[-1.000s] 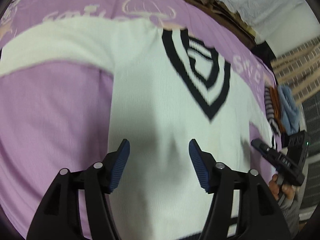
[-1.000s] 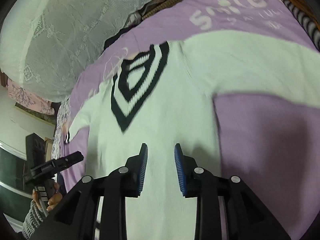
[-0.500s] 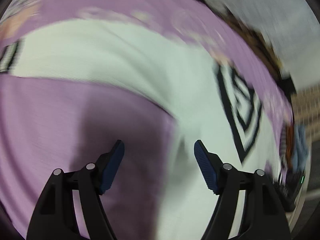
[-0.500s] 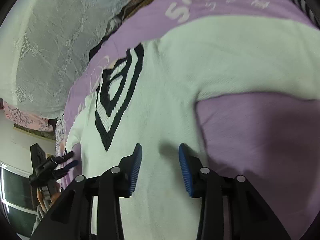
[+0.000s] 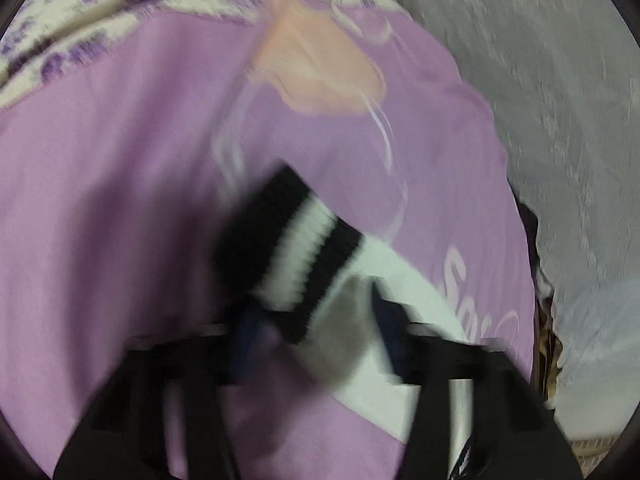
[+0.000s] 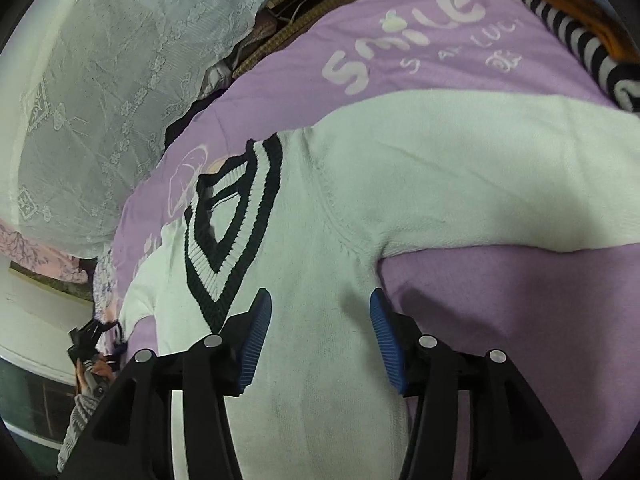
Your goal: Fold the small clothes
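A white knit sweater (image 6: 320, 240) with a black-and-white striped V-neck (image 6: 228, 236) lies flat on a purple blanket (image 6: 520, 300). My right gripper (image 6: 318, 336) is open, its blue pads over the sweater's body below the right armpit. In the blurred left wrist view, my left gripper (image 5: 316, 332) is open, hovering at the end of the left sleeve, whose black-and-white striped cuff (image 5: 292, 248) lies between and just ahead of the fingers. The left gripper also shows small at the far left of the right wrist view (image 6: 86, 340).
A white lace cloth (image 6: 112, 80) covers things behind the blanket. A pile of striped and orange clothes (image 6: 568, 36) sits at the blanket's far right. A floral sheet (image 5: 72, 12) borders the blanket's left end.
My left gripper has swung left from the sweater's body out to the left sleeve cuff. My right gripper has opened wider and shifted slightly toward the right armpit.
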Motion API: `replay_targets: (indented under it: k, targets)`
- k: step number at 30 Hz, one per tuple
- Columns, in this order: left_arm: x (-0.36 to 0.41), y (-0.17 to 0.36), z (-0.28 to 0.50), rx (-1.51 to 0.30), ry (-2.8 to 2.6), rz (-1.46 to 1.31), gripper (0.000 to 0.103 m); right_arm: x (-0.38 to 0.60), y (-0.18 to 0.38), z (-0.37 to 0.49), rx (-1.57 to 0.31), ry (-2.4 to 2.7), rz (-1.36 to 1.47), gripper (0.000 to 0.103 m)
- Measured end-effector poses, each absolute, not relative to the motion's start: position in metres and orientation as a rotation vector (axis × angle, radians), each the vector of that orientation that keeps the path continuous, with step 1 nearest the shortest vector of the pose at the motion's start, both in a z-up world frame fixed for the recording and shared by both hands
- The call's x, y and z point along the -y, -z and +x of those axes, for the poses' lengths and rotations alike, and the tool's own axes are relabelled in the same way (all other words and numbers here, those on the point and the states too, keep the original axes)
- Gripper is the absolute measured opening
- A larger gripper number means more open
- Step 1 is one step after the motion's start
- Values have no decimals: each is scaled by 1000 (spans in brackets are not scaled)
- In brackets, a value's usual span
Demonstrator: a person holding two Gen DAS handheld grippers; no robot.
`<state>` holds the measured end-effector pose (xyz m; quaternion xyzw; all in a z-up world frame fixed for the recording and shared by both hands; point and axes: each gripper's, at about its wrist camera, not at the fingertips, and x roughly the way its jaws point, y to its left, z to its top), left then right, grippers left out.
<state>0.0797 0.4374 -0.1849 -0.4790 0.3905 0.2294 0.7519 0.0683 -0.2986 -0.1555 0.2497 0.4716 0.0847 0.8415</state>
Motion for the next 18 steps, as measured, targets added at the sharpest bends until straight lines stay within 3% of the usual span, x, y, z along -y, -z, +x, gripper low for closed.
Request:
replay_targets:
  k: [8,13,14,18]
  targets:
    - [-438,164,48,-806,-495,-936,14,297,146,67,-975,-175,506,52]
    - [-441,177,45,-898,-541,-900,24,296,161,68,-1014,-166,513,52]
    - [-440,172,39,-885,-555,-915,27,297,162,68,-1014,-167,515,52]
    - [-422,136,20,-829,-617,-821,56,302,160,67,-992,-166,511,52]
